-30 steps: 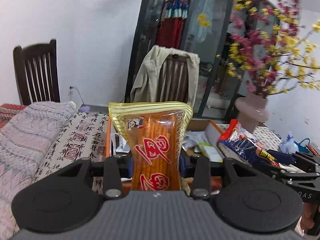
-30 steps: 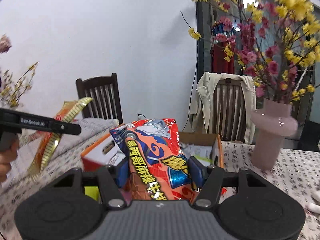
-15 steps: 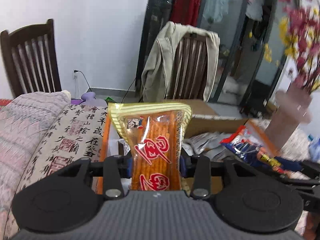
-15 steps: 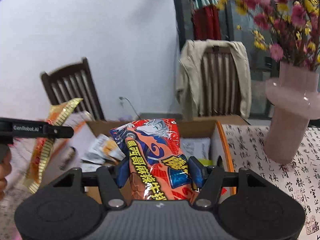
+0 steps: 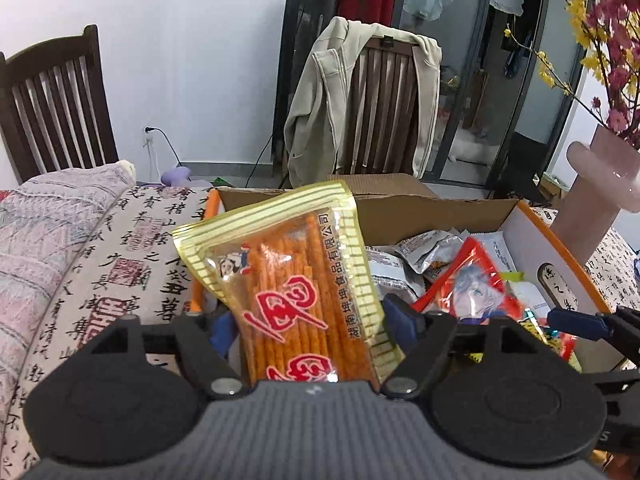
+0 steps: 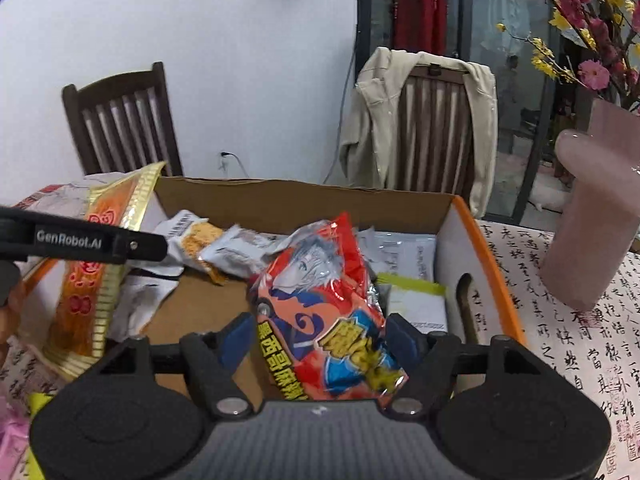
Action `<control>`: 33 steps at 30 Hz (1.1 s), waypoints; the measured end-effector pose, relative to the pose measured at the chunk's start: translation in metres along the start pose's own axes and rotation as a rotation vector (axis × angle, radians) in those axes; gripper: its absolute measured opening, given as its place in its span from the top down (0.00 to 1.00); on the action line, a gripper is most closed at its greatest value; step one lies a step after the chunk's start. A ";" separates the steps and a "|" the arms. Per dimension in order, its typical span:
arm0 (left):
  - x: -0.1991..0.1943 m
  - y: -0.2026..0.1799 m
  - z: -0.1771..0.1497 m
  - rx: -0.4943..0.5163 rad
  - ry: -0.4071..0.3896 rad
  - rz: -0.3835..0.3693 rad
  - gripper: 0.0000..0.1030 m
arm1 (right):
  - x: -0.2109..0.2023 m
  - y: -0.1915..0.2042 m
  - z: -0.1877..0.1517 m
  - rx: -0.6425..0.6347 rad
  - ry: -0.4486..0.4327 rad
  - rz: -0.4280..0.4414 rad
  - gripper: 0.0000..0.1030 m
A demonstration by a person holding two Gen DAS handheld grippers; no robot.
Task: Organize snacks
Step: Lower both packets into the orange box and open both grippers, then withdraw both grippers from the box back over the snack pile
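We log a gold-edged orange stick-snack packet (image 5: pixel 296 300) loose between the just-widened left claw (image 5: pixel 310 322); right claw (image 6: pixel 320 336) likewise parted round a red-blue packet (image 6: pixel 324 312).

A lived-in home dining room: ahead of the tongs, a wooden chair (image 6: pixel 436 128) draped with a beige jacket (image 6: pixel 372 120), another chair (image 5: pixel 52 100) to the left, a calligraphy-print tablecloth (image 6: pixel 568 320) and a pink vase (image 6: pixel 592 224) of blossoms to the right
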State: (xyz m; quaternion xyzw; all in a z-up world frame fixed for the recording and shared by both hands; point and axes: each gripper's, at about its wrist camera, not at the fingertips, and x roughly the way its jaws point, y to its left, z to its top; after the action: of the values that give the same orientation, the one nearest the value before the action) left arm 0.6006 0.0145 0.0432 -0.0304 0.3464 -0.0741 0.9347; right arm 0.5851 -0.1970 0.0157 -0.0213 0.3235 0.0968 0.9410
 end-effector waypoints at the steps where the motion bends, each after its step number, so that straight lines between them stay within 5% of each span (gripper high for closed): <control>1: -0.003 0.000 0.001 0.001 -0.002 0.006 0.22 | -0.003 0.001 0.000 0.004 -0.001 0.011 0.30; 6: -0.027 0.001 0.000 0.000 -0.021 0.004 0.11 | -0.032 -0.004 0.004 0.018 -0.039 0.031 0.28; 18: -0.120 -0.015 -0.022 0.045 -0.095 0.010 0.08 | -0.121 -0.026 0.000 0.044 -0.134 -0.002 0.23; 33: -0.267 -0.032 -0.128 0.038 -0.215 -0.006 0.02 | -0.249 -0.019 -0.070 0.002 -0.251 0.005 0.15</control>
State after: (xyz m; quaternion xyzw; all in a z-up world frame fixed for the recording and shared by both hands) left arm 0.3130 0.0245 0.1217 -0.0212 0.2425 -0.0797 0.9666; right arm 0.3547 -0.2647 0.1127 -0.0075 0.2032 0.1006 0.9739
